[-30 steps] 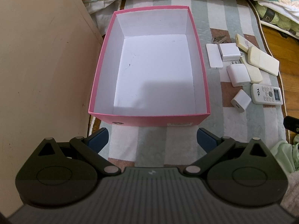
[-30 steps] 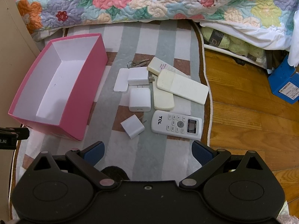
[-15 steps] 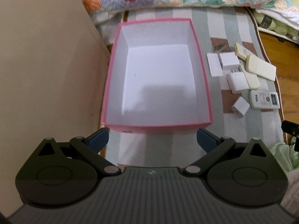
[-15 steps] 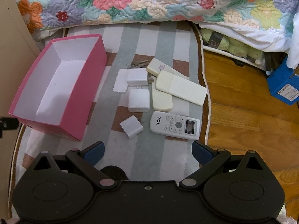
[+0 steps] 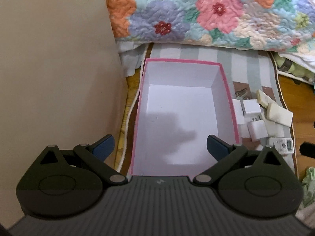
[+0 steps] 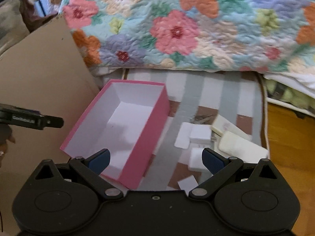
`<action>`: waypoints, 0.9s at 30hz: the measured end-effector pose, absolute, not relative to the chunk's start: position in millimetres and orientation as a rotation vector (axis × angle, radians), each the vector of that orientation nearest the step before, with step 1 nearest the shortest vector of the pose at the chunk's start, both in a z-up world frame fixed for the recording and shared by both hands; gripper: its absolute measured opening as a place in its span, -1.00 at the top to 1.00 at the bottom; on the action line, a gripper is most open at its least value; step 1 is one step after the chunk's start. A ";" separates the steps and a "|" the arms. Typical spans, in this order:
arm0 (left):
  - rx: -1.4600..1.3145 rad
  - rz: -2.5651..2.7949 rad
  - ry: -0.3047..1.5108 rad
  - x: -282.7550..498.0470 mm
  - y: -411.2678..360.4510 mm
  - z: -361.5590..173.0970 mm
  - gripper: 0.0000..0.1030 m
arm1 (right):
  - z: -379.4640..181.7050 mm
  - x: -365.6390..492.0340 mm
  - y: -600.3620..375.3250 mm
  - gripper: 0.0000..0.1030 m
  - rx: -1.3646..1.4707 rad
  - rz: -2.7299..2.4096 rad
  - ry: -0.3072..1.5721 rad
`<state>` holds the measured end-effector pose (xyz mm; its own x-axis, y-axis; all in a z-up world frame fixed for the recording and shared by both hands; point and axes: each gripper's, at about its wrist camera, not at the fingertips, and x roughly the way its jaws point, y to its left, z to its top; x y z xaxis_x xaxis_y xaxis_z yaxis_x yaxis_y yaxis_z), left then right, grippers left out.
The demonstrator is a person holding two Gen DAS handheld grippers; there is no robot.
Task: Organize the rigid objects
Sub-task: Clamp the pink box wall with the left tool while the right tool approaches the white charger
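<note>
An empty pink box with a white inside [image 5: 226,90] [image 6: 145,147] stands on a striped rug. Right of it lies a cluster of white and cream things: chargers [image 5: 256,129] [image 6: 199,134], cream remotes [image 5: 279,114] [image 6: 242,147], a white TCL remote [image 5: 281,144], a flat white card [image 6: 182,140] and keys [image 5: 241,94] [image 6: 202,118]. My left gripper [image 5: 160,147] is open and empty, above the box's near end. My right gripper [image 6: 155,160] is open and empty, above the box's right wall and the chargers.
A beige board [image 5: 55,68] [image 6: 39,68] stands left of the box. A floral quilt [image 5: 206,13] [image 6: 187,23] hangs at the back. Wood floor [image 6: 289,147] lies right of the rug. The left gripper's side [image 6: 31,119] shows at the left edge of the right wrist view.
Both grippers have risen and tilted up, so the quilt now fills the top of both views. The box and the objects sit lower in frame. Nothing was taken hold of.
</note>
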<state>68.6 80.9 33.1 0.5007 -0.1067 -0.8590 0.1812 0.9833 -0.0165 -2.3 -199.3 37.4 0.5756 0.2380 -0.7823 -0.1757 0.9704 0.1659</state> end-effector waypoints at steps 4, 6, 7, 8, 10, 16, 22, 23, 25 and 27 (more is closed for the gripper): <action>0.022 -0.167 1.122 96.0 90.0 4.3 -0.89 | 29.4 22.8 -189.4 -0.96 0.034 0.266 0.955; 0.066 -0.131 1.145 110.0 88.4 -10.4 -0.81 | 23.6 31.1 -191.8 -0.96 0.041 0.267 0.972; 0.091 -0.117 1.152 115.9 87.0 -16.6 -0.76 | 20.1 36.0 -193.2 -0.96 0.047 0.262 0.978; 0.108 -0.101 1.164 121.9 86.4 -23.7 -0.75 | 16.1 39.5 -194.8 -0.96 0.051 0.258 0.985; 0.106 -0.100 1.192 130.5 87.5 -35.9 -0.74 | 9.9 44.4 -198.0 -0.96 0.063 0.254 0.997; 0.138 -0.054 1.234 141.1 90.6 -72.4 -0.18 | -23.2 47.2 -209.8 -0.96 0.133 0.264 1.050; 0.141 -0.026 1.257 146.8 94.0 -94.8 0.47 | -61.9 35.3 -213.3 -0.94 0.056 0.277 1.092; 0.147 -0.019 1.258 146.9 94.6 -96.8 0.50 | -68.6 34.5 -216.7 -0.94 0.063 0.275 1.094; 0.158 0.004 1.253 148.1 96.0 -100.8 0.64 | -83.1 37.1 -225.6 -0.94 0.099 0.257 1.116; 0.147 0.009 1.251 149.7 96.8 -103.6 0.65 | -96.8 39.5 -233.9 -0.91 0.132 0.236 1.121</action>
